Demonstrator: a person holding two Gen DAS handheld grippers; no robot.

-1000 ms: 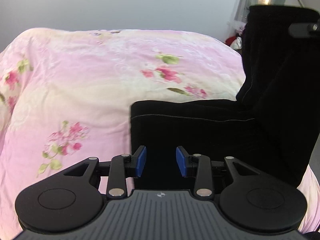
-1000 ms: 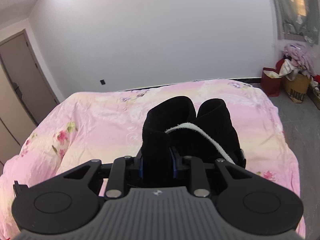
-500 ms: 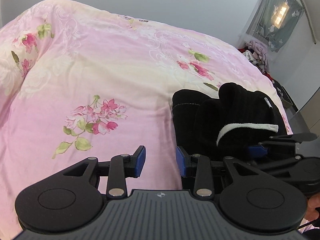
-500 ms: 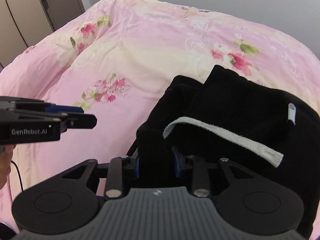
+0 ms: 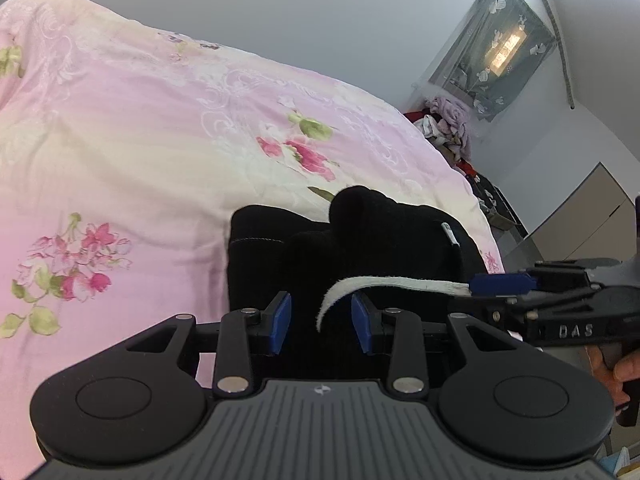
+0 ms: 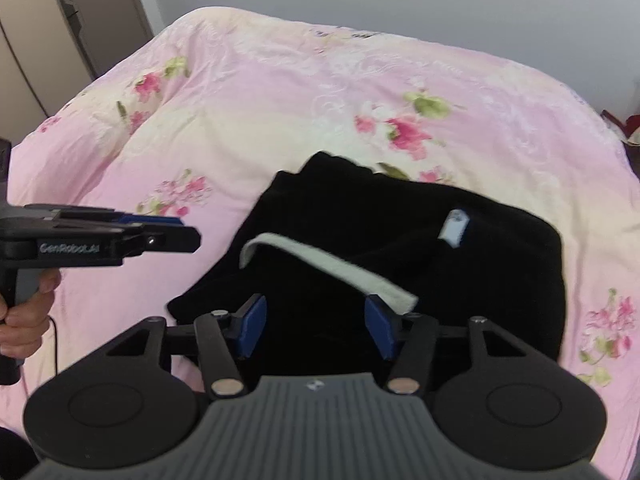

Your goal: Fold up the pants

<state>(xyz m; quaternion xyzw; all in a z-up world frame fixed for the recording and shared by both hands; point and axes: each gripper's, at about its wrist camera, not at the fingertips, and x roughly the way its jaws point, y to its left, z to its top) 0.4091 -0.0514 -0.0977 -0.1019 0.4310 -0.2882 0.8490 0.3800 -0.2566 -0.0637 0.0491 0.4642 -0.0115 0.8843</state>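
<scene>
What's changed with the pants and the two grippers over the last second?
The right gripper has let go: it was shut on the black pants, carried them from hanging down onto the pink quilt, and now its jaws stand open over the folded pile. The left gripper stayed open throughout, now beside the white waistband strip.

You are looking at a bed (image 6: 280, 92) covered by a pink floral quilt (image 5: 132, 148). On the quilt, near its front edge, lie the black pants (image 6: 460, 264), bundled in a loose fold with a white strip (image 6: 320, 260) showing on top.
</scene>
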